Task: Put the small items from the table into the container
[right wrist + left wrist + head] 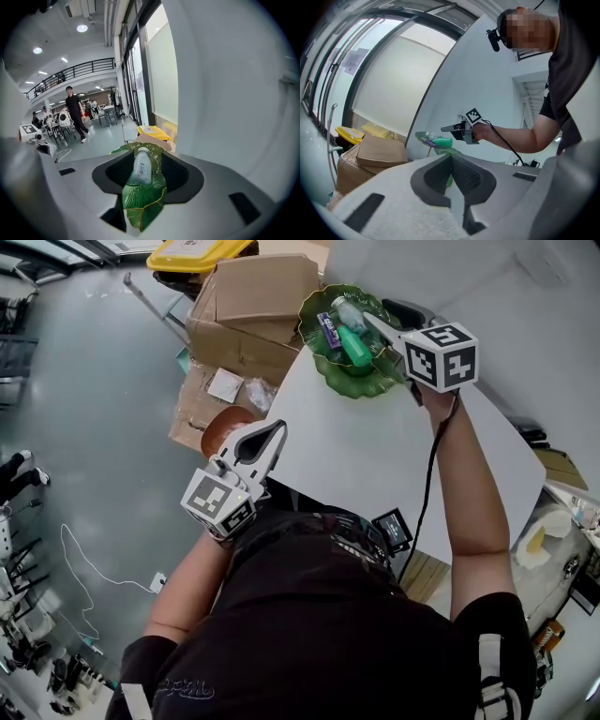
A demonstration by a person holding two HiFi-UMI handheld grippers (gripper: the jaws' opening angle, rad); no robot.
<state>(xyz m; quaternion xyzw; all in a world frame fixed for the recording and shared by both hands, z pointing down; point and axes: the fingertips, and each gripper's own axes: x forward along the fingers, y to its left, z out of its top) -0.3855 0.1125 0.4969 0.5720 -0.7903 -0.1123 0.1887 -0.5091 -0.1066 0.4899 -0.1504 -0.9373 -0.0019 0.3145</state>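
Grey floor surrounds a white table (375, 456), with cardboard boxes (253, 310) and a yellow bin (192, 254) stacked off its far corner. On that corner sits a green leaf-shaped dish (352, 382), the container, and three small items already lie in it: a clear bottle (347, 313), a green bottle (354, 345) and a purple packet (328, 329). The right gripper (370, 322) hangs over the dish, its marker cube (441, 355) above the dish's near rim. Its fingers are spread apart, and nothing is pinched between them. In the right gripper view the clear bottle shows in the gap, lying lengthwise just beyond the fingertips with its cap pointing away from them; the dish's gold-edged tip lies under the fingers. The green bottle lies just beside the fingers, with the packet on the far side of it (whether a finger touches either bottle cannot be made out). The left gripper (272, 435) is held off the table's near edge, well apart from the dish. Its fingertips are pressed together with nothing between them, and they point towards the dish and the other gripper. Far beyond the right fingers, a person (75, 112) walks across an open hall.
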